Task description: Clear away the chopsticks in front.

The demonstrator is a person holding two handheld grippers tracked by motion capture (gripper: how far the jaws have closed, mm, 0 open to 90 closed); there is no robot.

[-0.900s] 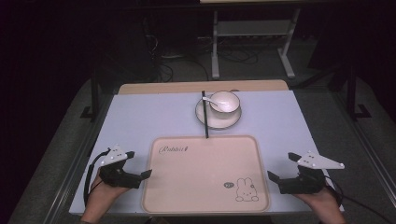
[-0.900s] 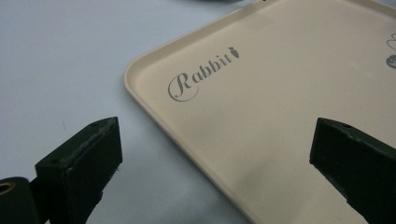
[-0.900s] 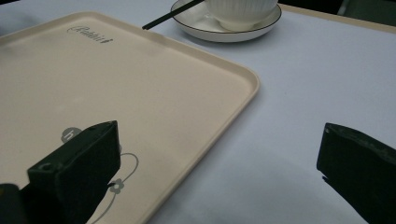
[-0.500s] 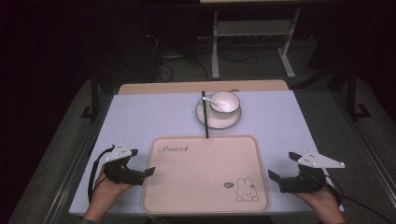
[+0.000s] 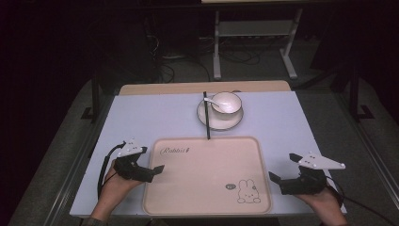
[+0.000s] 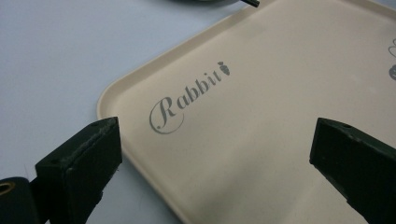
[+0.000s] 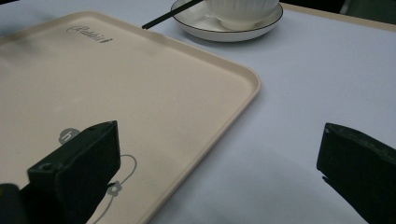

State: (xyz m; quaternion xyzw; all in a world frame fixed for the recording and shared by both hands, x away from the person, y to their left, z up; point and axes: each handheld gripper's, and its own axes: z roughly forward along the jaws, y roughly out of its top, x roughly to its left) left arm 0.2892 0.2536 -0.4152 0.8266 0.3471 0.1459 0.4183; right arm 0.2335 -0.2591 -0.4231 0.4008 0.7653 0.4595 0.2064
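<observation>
High view: a beige tray (image 5: 207,188) printed with a rabbit is seen lying flat on the pale lilac table (image 5: 155,117), near the front edge.
Left gripper (image 5: 157,170): held over the tray's left rim, jaws spread wide, nothing between them.
Right gripper (image 5: 276,181): held just beside the tray's right rim, jaws spread wide, empty.
Far side: a white bowl (image 5: 227,102) on a saucer (image 5: 220,120); a black chopstick (image 5: 206,115) laid across to the tray's far rim.
Room: dark; a metal stand (image 5: 254,42) and cables are seen on the floor.

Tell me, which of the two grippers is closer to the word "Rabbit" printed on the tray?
Left. The left gripper sits at the tray's left edge, just below the word "Rabbit". The right gripper is beside the far right edge, near the bunny drawing.
</observation>
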